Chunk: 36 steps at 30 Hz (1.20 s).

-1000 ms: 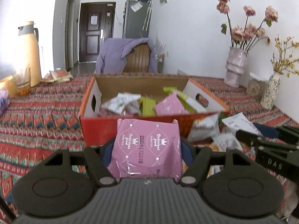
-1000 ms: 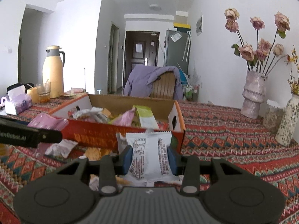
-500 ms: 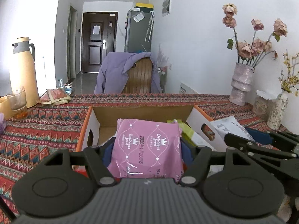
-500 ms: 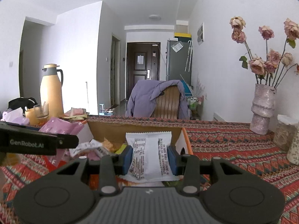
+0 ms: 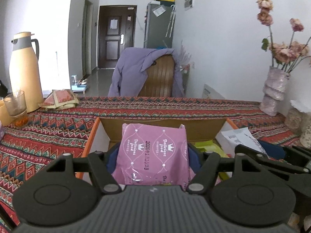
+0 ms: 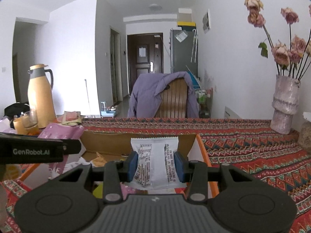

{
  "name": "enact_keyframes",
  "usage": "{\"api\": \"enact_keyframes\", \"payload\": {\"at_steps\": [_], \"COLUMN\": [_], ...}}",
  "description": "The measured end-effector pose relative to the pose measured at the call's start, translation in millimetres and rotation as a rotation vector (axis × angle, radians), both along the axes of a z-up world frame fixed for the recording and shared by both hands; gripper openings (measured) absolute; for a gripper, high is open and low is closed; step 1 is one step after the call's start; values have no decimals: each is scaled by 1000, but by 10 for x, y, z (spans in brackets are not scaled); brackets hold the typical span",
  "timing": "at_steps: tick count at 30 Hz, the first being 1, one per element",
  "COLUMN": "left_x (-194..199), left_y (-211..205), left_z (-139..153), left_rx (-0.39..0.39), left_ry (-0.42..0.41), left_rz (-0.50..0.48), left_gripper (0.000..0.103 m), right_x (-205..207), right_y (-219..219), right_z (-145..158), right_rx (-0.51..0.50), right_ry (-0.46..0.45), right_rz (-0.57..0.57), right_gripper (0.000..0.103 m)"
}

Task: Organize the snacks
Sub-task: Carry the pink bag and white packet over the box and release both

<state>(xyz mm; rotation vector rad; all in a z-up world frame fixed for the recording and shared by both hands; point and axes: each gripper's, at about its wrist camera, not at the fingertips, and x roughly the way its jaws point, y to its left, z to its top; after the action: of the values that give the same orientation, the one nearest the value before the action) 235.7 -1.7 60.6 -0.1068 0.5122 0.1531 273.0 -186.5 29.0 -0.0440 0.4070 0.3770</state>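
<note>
Two grippers level over box (image 5: 194, 130), left gripper (image 5: 153, 155) clamping pink packet (image 5: 153, 151), right gripper (image 6: 155, 165) white packet (image 6: 155, 163)

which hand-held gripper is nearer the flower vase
Right. The right hand-held gripper sits at the cardboard box's end on the flower vase's side; the left hand-held gripper is farther away.

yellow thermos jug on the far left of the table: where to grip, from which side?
Take the yellow thermos jug by its grey handle, coming in level from the side the handle faces, toward the table's middle. It stands upright, and its smooth body looks too wide for the fingers. A glass stands close in front, so stay above it.
</note>
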Motion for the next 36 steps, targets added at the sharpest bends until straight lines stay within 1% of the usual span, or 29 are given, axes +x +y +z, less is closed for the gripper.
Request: {"api": "enact_keyframes", "payload": {"at_steps": [7,10,11,12,13,14,15,16,17,18,19,20,25,29,36], "left_x": [152,167,163,157,147,133,115,86,51,29,-15,-51,-216,-328,-573], "left_y": [13,4,6,9,19,29,40,51,59,62,67,83,80,67,69], "left_z": [-167,-210,-216,-217,-212,-205,-196,-183,-166,-147,-124,-101,8,50,48], "left_rx": [6,11,12,7,0,-5,-8,-11,-11,-7,-2,-1,-8,-10,-16], "left_ry": [34,35,34,33,28,23,18,8,-4,-13,-29,-48,-89,-96,-97], "left_rz": [14,14,14,17,20,26,31,30,30,37,53,58,51,41,30], "left_gripper": [69,70,71,75,77,81,84,86,90,103,103,103,103,103,103], "right_x": [135,157,163,167,171,173,167,162,152,145,129,111,29,-71,-366], "right_y": [4,-12,-13,-16,-15,-21,-33,-41,-55,-71,-92,-104,-159,-188,-256], "right_z": [-167,-192,-193,-200,-201,-202,-199,-194,-185,-175,-163,-150,-111,-74,-8], "right_rx": [9,12,12,11,9,10,14,16,20,25,33,36,48,53,38], "right_ry": [39,46,48,51,54,58,60,58,57,57,55,53,51,45,27], "right_rz": [-10,-9,-6,-3,-2,-1,-3,-3,-2,1,4,3,-9,-6,-3], "right_gripper": [40,42,45,44,46,53,64,70,85,91,99,103,103,103,103]}}
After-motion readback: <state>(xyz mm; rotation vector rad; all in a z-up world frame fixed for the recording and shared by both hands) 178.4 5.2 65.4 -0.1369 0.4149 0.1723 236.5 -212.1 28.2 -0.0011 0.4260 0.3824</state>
